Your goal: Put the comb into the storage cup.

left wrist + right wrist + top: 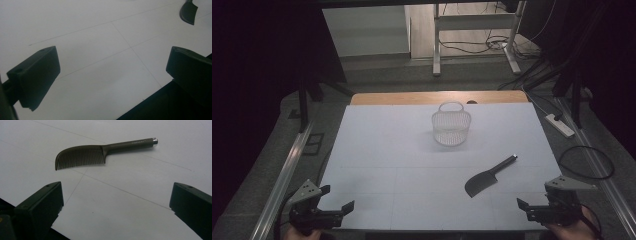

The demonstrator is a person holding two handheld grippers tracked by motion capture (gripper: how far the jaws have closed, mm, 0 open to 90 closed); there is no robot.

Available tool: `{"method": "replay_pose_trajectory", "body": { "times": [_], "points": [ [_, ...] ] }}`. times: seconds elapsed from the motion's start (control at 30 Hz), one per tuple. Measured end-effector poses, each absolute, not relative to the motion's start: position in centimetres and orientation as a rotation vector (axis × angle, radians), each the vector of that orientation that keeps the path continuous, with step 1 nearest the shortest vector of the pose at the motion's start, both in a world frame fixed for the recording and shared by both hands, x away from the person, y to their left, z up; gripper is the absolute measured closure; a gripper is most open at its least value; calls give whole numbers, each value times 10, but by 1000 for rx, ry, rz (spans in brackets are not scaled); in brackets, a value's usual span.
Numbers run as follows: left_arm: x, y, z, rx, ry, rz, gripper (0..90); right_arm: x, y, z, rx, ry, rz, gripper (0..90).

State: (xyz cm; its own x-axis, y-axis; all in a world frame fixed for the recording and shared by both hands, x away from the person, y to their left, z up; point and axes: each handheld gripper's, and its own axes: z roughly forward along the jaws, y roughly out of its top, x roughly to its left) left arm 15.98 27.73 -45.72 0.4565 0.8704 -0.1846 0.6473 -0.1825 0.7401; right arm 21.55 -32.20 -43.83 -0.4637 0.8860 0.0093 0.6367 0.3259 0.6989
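We start with the comb (488, 176), a dark one with a curved toothed head and a straight handle that ends in a small silver cap. It lies flat on the white counter (402, 150), its head toward our near edge and its handle slanting away. In the right gripper view the comb (100, 152) sits just ahead of our right tool, its teeth facing us. Nothing touches it.

Beyond the comb, farther up the counter and toward its middle, stands a small white mesh basket (451, 126) with a looped handle, upright and well apart from the comb.

Our right tool (537, 206) hovers at the near edge, just nearer to us than the comb and a little to its right. Its jaws stand wide apart with only bare counter between them.

Our left tool (336, 197) is at the near edge too, well apart from the comb on its far left side. Its jaws are also spread wide, and in the left gripper view the comb's head (188, 12) shows far off at the upper corner.
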Motion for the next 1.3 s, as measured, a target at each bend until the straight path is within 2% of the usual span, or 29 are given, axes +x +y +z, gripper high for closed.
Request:
{"method": "replay_pose_trajectory", "body": {
  "times": [1.3],
  "points": [
    [160, 279, -458, 1907, 1275, 345, 0, 224, -315, -431, 1266, 2352, 1014, 0]
  ]
}}
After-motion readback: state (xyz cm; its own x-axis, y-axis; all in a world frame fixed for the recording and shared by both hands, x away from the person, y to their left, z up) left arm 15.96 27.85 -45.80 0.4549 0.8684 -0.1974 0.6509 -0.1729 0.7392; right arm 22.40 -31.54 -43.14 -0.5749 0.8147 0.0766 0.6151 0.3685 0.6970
